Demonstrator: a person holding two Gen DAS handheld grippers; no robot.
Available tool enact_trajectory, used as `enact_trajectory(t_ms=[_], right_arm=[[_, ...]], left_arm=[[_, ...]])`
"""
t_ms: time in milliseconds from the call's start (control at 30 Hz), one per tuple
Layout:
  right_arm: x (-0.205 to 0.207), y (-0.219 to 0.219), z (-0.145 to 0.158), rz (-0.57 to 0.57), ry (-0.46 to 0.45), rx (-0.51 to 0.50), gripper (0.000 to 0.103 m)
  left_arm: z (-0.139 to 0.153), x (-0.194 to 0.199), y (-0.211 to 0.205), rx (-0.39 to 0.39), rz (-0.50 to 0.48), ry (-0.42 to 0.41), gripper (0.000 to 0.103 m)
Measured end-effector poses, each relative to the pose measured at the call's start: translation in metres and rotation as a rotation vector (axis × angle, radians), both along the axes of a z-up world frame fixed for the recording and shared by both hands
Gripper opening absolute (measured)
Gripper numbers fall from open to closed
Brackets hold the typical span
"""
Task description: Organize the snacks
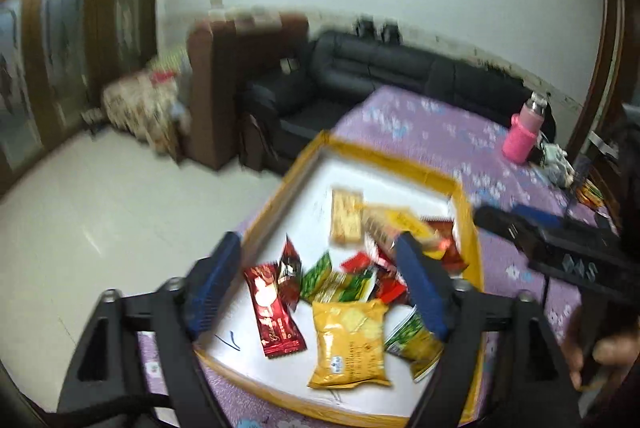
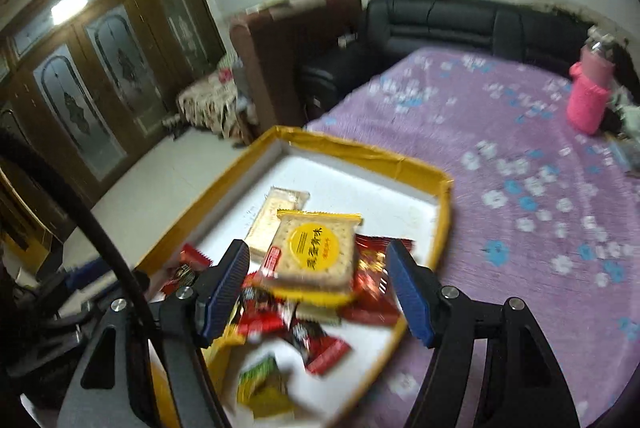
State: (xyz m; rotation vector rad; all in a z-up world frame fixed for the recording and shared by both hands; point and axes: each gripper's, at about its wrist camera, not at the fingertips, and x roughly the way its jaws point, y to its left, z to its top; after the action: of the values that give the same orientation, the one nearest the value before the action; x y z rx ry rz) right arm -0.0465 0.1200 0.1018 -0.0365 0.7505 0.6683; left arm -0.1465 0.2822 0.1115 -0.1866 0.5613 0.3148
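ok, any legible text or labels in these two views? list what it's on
Cracker packet, yellow round label: dark Chinese characters, too blurred to quote.
Red bar wrapper: gold script lettering, unreadable.
Yellow snack bag: small print near its lower edge, too blurred.
Tray floor: blue pen scrawl, not words.
Green packets: print blurred.
Nothing can be quoted reliably.

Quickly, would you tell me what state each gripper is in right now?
Left gripper: open, holding nothing, above the snack tray.
Right gripper: open, holding nothing, above the cracker packet.
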Motion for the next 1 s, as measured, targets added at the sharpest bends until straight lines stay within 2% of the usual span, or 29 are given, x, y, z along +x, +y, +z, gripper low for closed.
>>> enact_trajectory(t_ms=[67, 100, 233, 300, 533, 633, 700, 900, 1000], right_arm=[[-0.018, -0.018, 0.007, -0.008, -0.034, 0.02, 0.073], [-0.027, -0.028, 0.01, -0.01, -0.049, 0.03, 0.073], [-0.066, -0.062, 0.017, -0.01, -0.116, 0.047, 0.073], [-0.091, -0.082, 0.02, -0.02, -0.17, 0.047, 0.073], [-0.14, -0.143, 0.033, -0.088, -0.267, 0.075, 0.079], [-0.15, -0.154, 0.036, -0.11, -0.305, 0.023, 0.08], [-0.156, -0.154, 0.032, -0.12, -0.316, -0.009, 0.08], [-0.153, -0.131, 0.0, -0.096, -0.209, -0.036, 0.08], [-0.154, -0.11, -0.019, -0.055, -0.16, -0.071, 0.08]], left_arm=[[0.013, -0.017, -0.018, 0.068, 0.041, -0.072, 0.1], [0.019, -0.024, -0.026, 0.095, 0.059, -0.105, 0.102], [0.039, -0.054, -0.055, 0.172, 0.105, -0.219, 0.103], [0.047, -0.065, -0.068, 0.185, 0.113, -0.236, 0.103], [0.05, -0.076, -0.103, 0.213, 0.089, -0.199, 0.103], [0.046, -0.076, -0.119, 0.25, 0.084, -0.17, 0.103], [0.042, -0.075, -0.126, 0.247, 0.063, -0.144, 0.103], [0.028, -0.067, -0.12, 0.117, -0.005, -0.039, 0.103], [0.019, -0.063, -0.116, 0.081, -0.018, 0.004, 0.103]])
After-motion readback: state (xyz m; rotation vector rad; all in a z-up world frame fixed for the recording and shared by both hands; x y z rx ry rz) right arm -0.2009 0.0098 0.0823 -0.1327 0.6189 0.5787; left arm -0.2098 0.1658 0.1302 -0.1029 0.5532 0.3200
